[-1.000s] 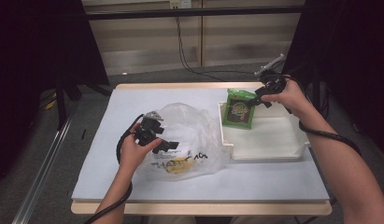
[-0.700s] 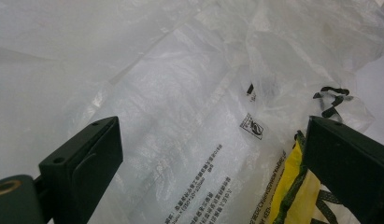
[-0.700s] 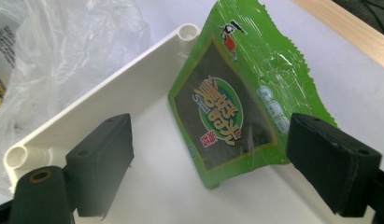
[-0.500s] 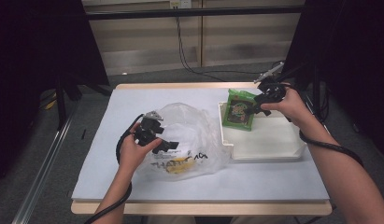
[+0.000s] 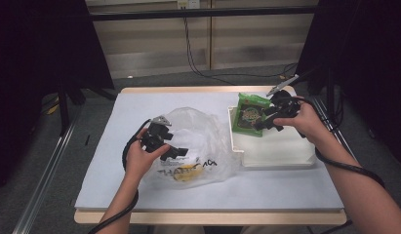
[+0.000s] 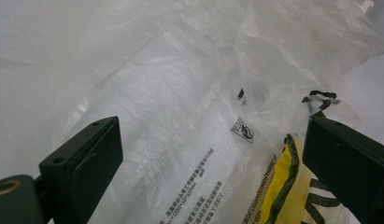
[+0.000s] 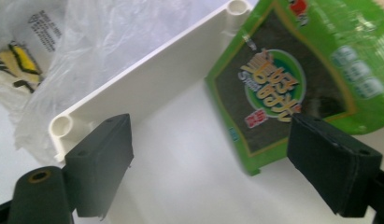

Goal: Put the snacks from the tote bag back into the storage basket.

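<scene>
Our right gripper (image 7: 210, 163) has its jaws spread wide with nothing between them; we see bare white tray floor in the gap. The right-hand jaw sits just in front of the lower edge of the green snack packet (image 7: 297, 79), which leans tilted against the far wall of the white tray (image 7: 147, 79). From the high view, that packet (image 5: 250, 115) stands at the tray's far left corner, and the rest of the tray (image 5: 286, 158) lies bare toward us, so there is room to move on the near side.

Our left gripper (image 6: 213, 163) is also wide open and grips nothing. Its jaws hover over the crumpled clear plastic bag (image 6: 180, 93), with printed text and a yellow item (image 6: 285, 186) showing through the film beside the right-hand jaw. In the high view the left gripper (image 5: 164, 141) rests at the bag's left side, and the bag (image 5: 203, 141) spreads up to the tray's left wall. The table (image 5: 115, 122) lies open to the left and along the near edge.
</scene>
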`<state>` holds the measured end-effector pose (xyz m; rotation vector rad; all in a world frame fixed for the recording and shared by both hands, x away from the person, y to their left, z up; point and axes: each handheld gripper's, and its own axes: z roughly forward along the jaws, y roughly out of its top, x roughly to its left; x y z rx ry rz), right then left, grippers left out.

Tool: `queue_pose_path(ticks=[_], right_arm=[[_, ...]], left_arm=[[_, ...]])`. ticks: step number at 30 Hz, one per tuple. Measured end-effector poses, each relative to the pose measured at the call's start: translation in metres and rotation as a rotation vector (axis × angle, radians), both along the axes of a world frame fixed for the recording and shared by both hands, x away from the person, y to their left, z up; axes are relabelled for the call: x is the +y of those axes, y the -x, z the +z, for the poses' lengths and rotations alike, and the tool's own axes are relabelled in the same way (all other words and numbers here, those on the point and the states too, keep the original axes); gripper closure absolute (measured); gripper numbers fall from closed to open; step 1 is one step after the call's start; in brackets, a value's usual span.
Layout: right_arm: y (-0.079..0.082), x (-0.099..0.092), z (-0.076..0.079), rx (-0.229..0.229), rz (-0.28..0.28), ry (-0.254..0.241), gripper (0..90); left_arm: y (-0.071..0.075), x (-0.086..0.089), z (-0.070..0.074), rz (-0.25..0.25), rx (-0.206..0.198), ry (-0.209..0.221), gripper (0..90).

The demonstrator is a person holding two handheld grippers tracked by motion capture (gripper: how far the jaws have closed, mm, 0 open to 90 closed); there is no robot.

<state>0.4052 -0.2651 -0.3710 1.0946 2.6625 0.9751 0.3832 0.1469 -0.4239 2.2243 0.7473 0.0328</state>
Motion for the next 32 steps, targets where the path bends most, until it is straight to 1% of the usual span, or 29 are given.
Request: queue_pose_path(ticks=[2,4,6,7,8,10,11,12,15,18,20,21,22,23,26,28,30,31,32], right_arm=[[0.003,0.001,-0.002,-0.013,0.010,0.005,14.1],[0.007,0.002,-0.004,-0.004,0.007,-0.002,14.1],[0.011,0.001,-0.007,0.004,0.001,0.005,13.8],[0.013,0.001,-0.008,-0.003,0.007,0.007,13.7],[0.014,0.000,-0.011,-0.010,0.013,-0.006,13.7],[0.019,0.000,-0.014,-0.002,0.010,-0.005,13.7],[0.021,0.000,-0.017,-0.006,0.011,0.002,13.6],[0.023,0.000,-0.019,-0.006,0.009,0.006,13.4],[0.028,0.000,-0.024,0.006,0.007,-0.004,13.2],[0.033,0.001,-0.026,-0.012,0.015,-0.017,12.4],[0.037,0.002,-0.028,-0.017,0.010,-0.019,12.0],[0.039,0.002,-0.029,-0.015,0.009,-0.019,11.6],[0.042,0.003,-0.030,-0.018,0.007,-0.025,11.4],[0.044,0.003,-0.031,-0.023,0.007,-0.036,11.4],[0.052,0.002,-0.034,-0.018,0.003,-0.069,11.4],[0.056,0.002,-0.037,-0.023,0.004,-0.081,11.2],[0.061,0.001,-0.040,-0.023,-0.005,-0.097,10.6],[0.062,0.000,-0.042,-0.026,-0.008,-0.106,9.8],[0.064,-0.001,-0.043,-0.028,-0.015,-0.114,9.6]], left_arm=[[0.000,-0.001,-0.001,-0.001,0.004,0.012,4.9],[0.000,-0.001,-0.001,-0.002,0.008,0.009,4.9],[-0.001,-0.001,-0.001,-0.002,0.007,0.008,4.9],[-0.001,-0.001,-0.001,-0.002,0.007,0.009,4.9],[-0.001,-0.001,-0.001,-0.001,0.008,0.012,4.9],[-0.001,-0.001,-0.002,-0.007,0.007,0.015,4.9],[-0.001,-0.001,-0.002,-0.008,0.009,0.003,5.0],[-0.001,-0.002,-0.004,-0.007,0.010,0.019,4.9],[-0.001,-0.004,-0.003,-0.012,0.013,0.009,5.0],[-0.002,-0.004,-0.003,-0.017,0.010,0.016,5.0],[-0.002,-0.004,-0.002,-0.015,0.009,0.012,5.0],[-0.002,-0.004,-0.002,-0.017,0.006,0.017,5.0],[-0.002,-0.004,-0.002,-0.017,0.005,0.021,5.0],[-0.002,-0.004,-0.001,-0.015,0.004,0.016,5.0],[-0.001,-0.004,-0.001,-0.019,0.001,0.022,5.0],[-0.001,-0.004,0.000,-0.016,0.004,0.016,5.0],[-0.001,-0.004,0.000,-0.020,0.007,0.031,5.0],[-0.001,-0.004,0.000,-0.019,0.004,0.031,5.0],[-0.001,-0.004,0.001,-0.020,0.001,0.018,5.0]])
